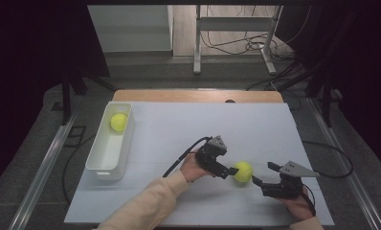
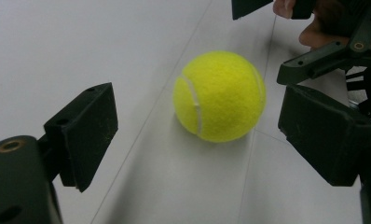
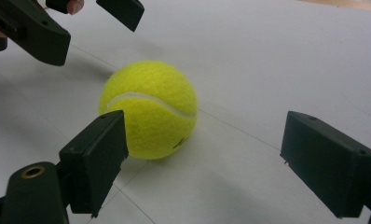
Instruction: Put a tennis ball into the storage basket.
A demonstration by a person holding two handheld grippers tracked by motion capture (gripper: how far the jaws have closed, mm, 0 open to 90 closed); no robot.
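- Both claws stand apart and grip nothing: our left gripper [image 1: 232, 170] has its jaws spread on either side of the near tennis ball [image 1: 243, 171], and our right gripper [image 1: 264, 175] faces the same ball from the other side, jaws just as wide.
- That ball rests on the white table [image 1: 188, 124], toward the near right part of it, between the two grippers. In the left gripper view the ball [image 2: 219, 96] sits between the pads without either one pressing on it; one pad looks just beside it, but we cannot tell whether it touches.
- In the right gripper view the ball [image 3: 148, 109] lies just beyond the jaw tips, nearer one jaw than the other.
- Risk, as we judge it: a round ball on a smooth top will roll at the lightest nudge. If one pad meets it before the other, it may squirt out sideways instead of being caught.
- A second risk: with both grippers crowding one ball, their jaw tips are near each other and could knock together, or one could push the ball off the other's line.
- Around us: a white bin [image 1: 110, 140] stands at the left side of the table, well apart from the grippers, with a second tennis ball [image 1: 118, 121] lying in its far end.
- Nothing lies on the table between the near ball and the bin; the only obstacle to either gripper is the other gripper.
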